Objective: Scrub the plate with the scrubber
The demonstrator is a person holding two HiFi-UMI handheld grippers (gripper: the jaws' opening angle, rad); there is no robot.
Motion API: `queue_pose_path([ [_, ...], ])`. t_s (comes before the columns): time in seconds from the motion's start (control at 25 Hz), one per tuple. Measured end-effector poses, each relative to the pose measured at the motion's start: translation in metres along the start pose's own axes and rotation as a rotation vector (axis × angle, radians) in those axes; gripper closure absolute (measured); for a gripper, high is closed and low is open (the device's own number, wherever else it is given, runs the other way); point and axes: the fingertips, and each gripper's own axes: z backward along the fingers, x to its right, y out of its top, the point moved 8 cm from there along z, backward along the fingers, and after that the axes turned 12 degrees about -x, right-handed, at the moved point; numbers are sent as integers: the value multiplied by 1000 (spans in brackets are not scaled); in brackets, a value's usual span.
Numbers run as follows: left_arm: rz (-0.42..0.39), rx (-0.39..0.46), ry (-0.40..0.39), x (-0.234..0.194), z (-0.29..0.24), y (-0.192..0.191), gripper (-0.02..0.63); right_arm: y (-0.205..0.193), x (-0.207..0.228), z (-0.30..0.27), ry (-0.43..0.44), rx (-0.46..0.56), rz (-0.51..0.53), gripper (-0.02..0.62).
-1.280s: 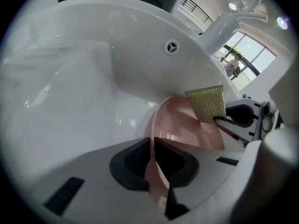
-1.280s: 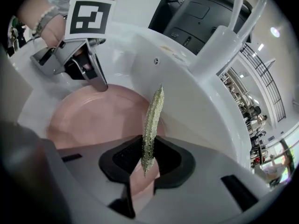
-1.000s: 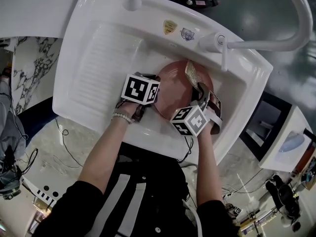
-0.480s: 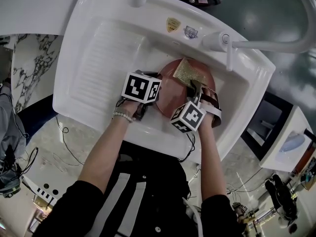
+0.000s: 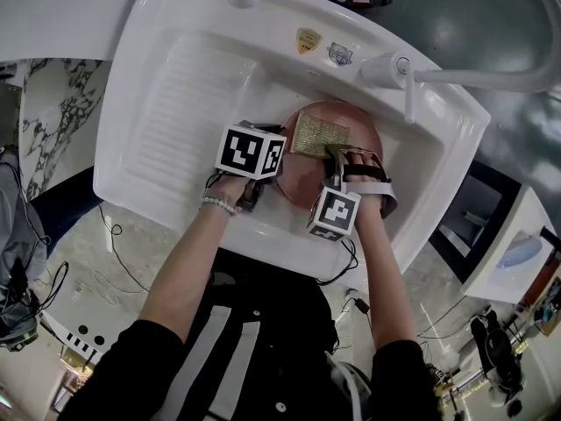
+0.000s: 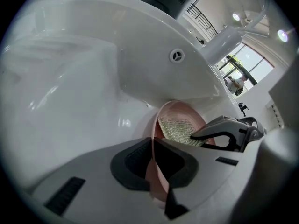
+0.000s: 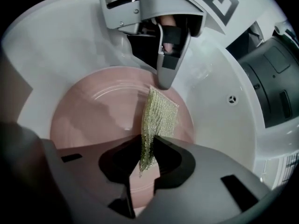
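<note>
A pink plate (image 5: 302, 175) stands tilted in the white sink, and my left gripper (image 5: 279, 167) is shut on its left rim. In the left gripper view the rim (image 6: 152, 139) runs straight between the dark pads. My right gripper (image 5: 331, 152) is shut on a gold mesh scrubber (image 5: 320, 135), which lies against the upper middle of the plate's face. The right gripper view shows the scrubber (image 7: 161, 111) pinched at its lower edge between the pads (image 7: 148, 155), with the left gripper (image 7: 163, 55) holding the rim just beyond it. The mesh (image 6: 180, 129) also shows in the left gripper view.
The sink basin (image 5: 175, 103) has a ribbed sloping area at the left. A white tap (image 5: 412, 82) reaches over the plate from the far right. A small overflow hole (image 7: 232, 98) sits in the basin wall. Marble counter (image 5: 53, 121) lies to the left.
The right gripper has rolled and carried the scrubber leftwards, from the plate's far right edge to its upper middle. The left gripper and the plate have kept still.
</note>
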Motion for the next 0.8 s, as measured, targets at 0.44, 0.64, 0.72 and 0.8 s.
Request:
queue_pose_path([
  [0.44, 6, 1, -2, 0, -2, 0, 591, 6, -21, 17, 94, 120, 196, 512],
  [0.64, 7, 2, -4, 0, -1, 0, 592, 6, -34, 27, 169, 171, 272, 512],
  [0.72, 8, 3, -4, 0, 0, 0, 591, 6, -37, 31, 221, 190, 268, 512],
  [0.8, 7, 4, -3, 0, 0, 0, 592, 5, -39, 34, 277, 205, 266, 512],
])
